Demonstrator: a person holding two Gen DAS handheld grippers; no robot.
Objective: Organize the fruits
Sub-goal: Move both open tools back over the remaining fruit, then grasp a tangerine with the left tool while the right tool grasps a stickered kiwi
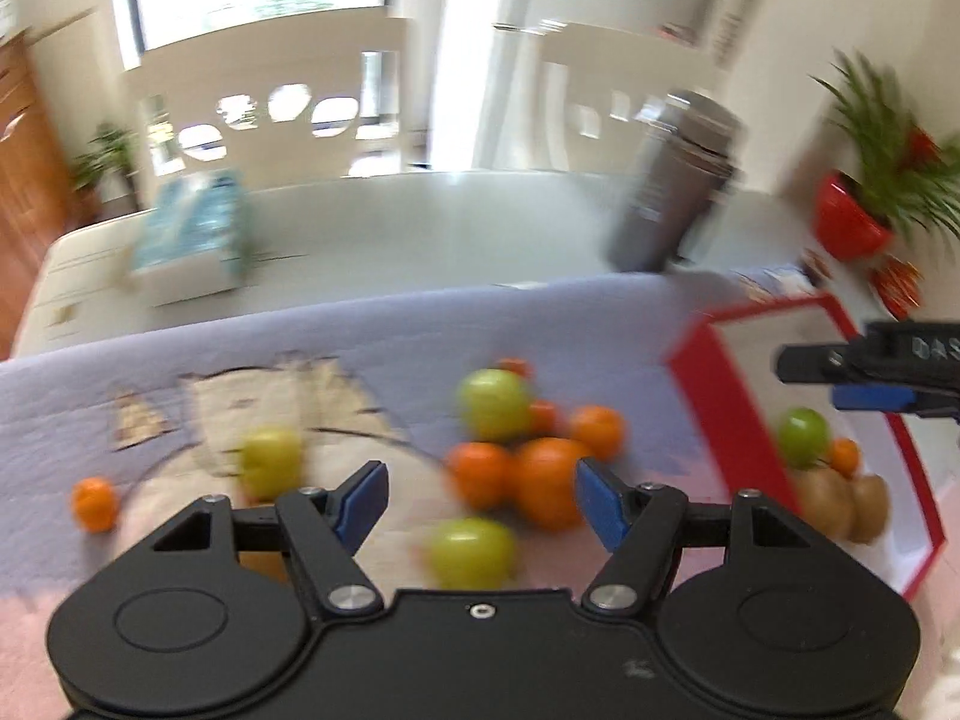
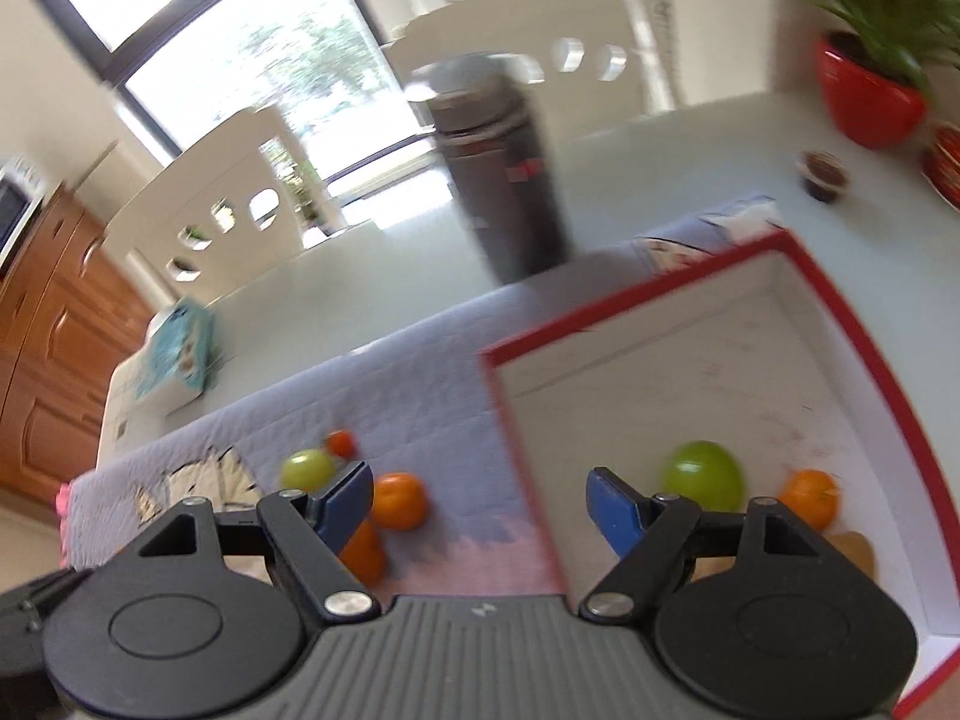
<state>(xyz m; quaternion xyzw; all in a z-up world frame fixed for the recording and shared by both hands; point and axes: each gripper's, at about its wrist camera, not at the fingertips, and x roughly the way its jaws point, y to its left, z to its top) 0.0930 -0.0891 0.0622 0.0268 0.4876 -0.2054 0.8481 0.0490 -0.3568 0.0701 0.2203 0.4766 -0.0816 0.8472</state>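
Bench (image 1: 420, 210) of pale colour carries everything, and a lilac quilted cloth (image 1: 540, 324) with a cartoon print covers its near part. On the cloth, at the right, stands a white box with a red rim (image 2: 630, 306). Behind the cloth a dark grey tumbler (image 2: 504, 180) stands upright, a pale blue tissue pack (image 1: 186, 234) lies far to the left, and a red pot with a green plant (image 1: 846, 222) is at the far right.

Both pictures are blurred. The left gripper (image 1: 480, 501) hangs above the loose fruits with its blue fingers (image 1: 363, 501) apart and nothing between them. The right gripper (image 2: 477, 507) is over the left wall of the box, its fingers (image 2: 612, 510) also apart and empty.

On the cloth, oranges (image 1: 540, 474) lie in a tight cluster with a green apple (image 1: 495, 405) at its far side. One more green apple (image 1: 471, 552) lies just before the cluster, another (image 1: 270, 459) further left, and a small orange (image 1: 94, 503) alone near the left edge. Inside the box a green apple (image 2: 702, 474), a small orange (image 2: 807, 495) and two brown fruits (image 1: 846, 507) sit together in the near corner.
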